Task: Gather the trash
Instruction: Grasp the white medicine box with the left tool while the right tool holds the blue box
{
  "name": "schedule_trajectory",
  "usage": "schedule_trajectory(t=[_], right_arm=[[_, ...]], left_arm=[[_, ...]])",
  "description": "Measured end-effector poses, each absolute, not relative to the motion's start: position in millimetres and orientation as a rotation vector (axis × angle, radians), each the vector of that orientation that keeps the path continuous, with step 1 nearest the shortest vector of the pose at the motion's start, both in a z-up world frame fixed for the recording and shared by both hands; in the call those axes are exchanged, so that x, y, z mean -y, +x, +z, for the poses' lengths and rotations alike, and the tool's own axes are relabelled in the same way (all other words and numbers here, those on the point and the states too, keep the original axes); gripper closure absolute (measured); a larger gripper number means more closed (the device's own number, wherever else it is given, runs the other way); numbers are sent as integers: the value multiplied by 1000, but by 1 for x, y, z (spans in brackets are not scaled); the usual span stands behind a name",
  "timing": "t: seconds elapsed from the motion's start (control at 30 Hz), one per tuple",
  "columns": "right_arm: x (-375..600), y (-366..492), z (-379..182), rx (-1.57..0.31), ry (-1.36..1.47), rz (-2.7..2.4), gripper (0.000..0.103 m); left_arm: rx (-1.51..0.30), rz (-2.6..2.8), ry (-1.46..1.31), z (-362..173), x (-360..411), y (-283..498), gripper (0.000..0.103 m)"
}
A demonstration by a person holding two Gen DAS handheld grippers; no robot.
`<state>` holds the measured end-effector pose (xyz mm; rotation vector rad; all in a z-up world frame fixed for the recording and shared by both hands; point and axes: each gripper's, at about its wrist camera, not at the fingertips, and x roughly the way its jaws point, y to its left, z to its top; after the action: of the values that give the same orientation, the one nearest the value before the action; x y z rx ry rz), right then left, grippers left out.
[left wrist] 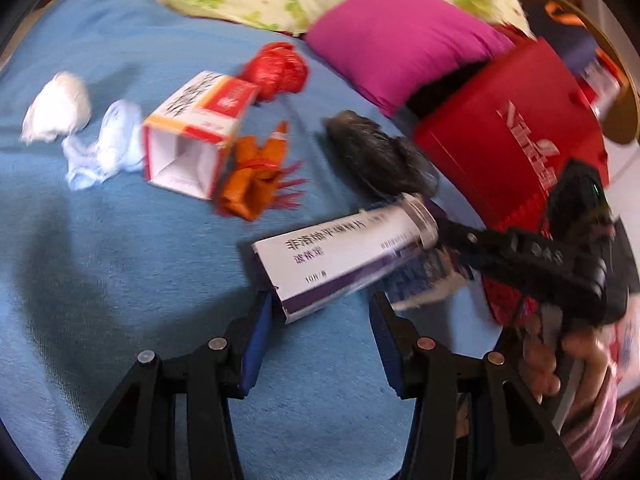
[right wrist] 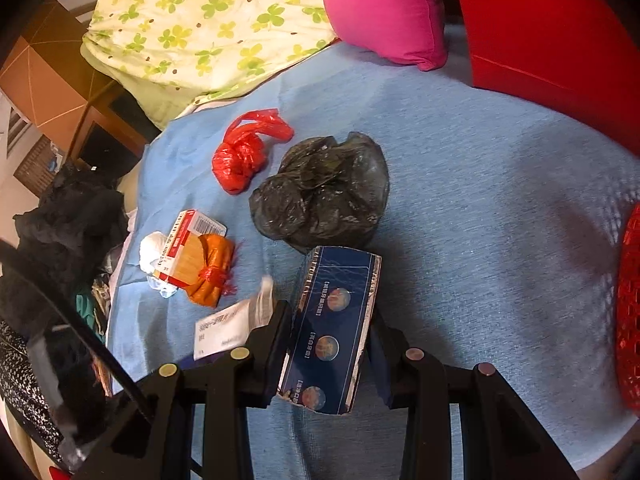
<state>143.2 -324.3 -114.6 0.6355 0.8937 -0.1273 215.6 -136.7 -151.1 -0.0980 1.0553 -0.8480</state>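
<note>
Here, left tongs [left wrist: 320, 344] agape over white carton [left wrist: 340, 256], right tongs [right wrist: 328, 344] clamping blue box [right wrist: 332, 328]

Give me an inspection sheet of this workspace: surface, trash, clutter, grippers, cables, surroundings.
Surface: blue bedspread, wrinkled, trash scattered on it.
Job's things: white-purple box; open red-white box; orange wrapper; red bag, knotted; black bag, crumpled; two white tissues; dark blue box.
Clutter: pink pillow; floral pillow.
Grippers: left gripper open, the white-purple box's end between its fingers, not pressed. Right gripper shut on the dark blue box.
Cables: nothing seen.
Surroundings: red paper bag at the bed's edge; red mesh basket; dark clothes beside the bed.
</note>
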Motion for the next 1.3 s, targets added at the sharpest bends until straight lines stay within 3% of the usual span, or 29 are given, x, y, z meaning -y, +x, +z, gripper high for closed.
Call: schedule_trajectory(t=[0.13, 0.23, 0.63, 1.3], right_arm=[[328, 142, -114, -889, 626, -137, 64], [332, 141, -114, -881, 625, -155, 64], [328, 145, -112, -866, 585, -175, 64], [331, 138, -105, -856, 540, -185, 64]], left_arm=[[-979, -798, -91, -130, 127, 221, 50], [-912, -747, -71, -122, 125, 225, 40], [-896, -789, 66, -140, 173, 228, 37], [-967, -822, 64, -144, 175, 211, 37]])
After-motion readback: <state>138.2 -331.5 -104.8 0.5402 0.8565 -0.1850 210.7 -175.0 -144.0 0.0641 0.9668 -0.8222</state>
